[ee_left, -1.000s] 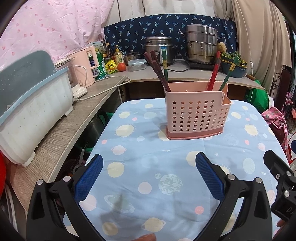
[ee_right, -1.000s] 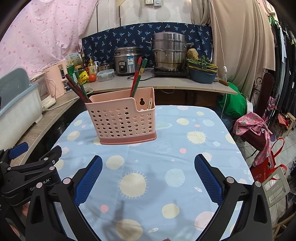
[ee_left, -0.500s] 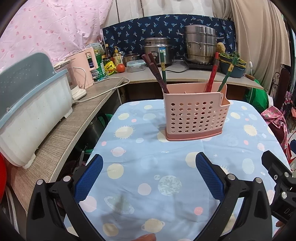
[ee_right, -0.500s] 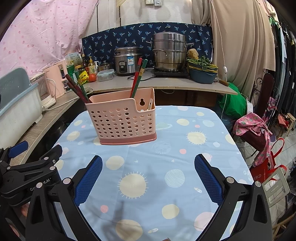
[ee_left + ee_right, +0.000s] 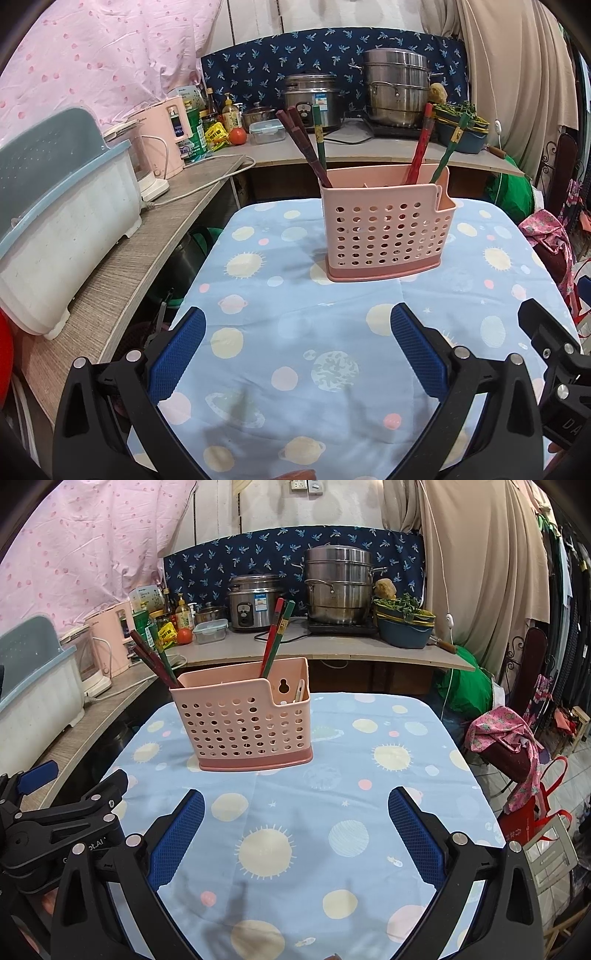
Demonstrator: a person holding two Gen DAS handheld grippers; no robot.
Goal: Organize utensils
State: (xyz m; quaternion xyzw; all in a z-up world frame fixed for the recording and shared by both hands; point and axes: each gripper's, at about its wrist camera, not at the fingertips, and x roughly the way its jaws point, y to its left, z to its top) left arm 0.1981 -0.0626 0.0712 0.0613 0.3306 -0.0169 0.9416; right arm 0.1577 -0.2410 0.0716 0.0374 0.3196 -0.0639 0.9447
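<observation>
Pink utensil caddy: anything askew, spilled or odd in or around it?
Nothing stands out. The pink utensil caddy stands upright on the tablecloth; chopsticks lean inside, none spilled.

Both views facing shared caddy (image 5: 386,229)

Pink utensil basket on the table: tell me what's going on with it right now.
The pink perforated plastic utensil basket stands upright on the blue planet-print tablecloth, untouched. Dark brown chopsticks lean out at one end; a red chopstick and a green chopstick lean at the other. The left gripper and right gripper hang open and empty short of it.
</observation>
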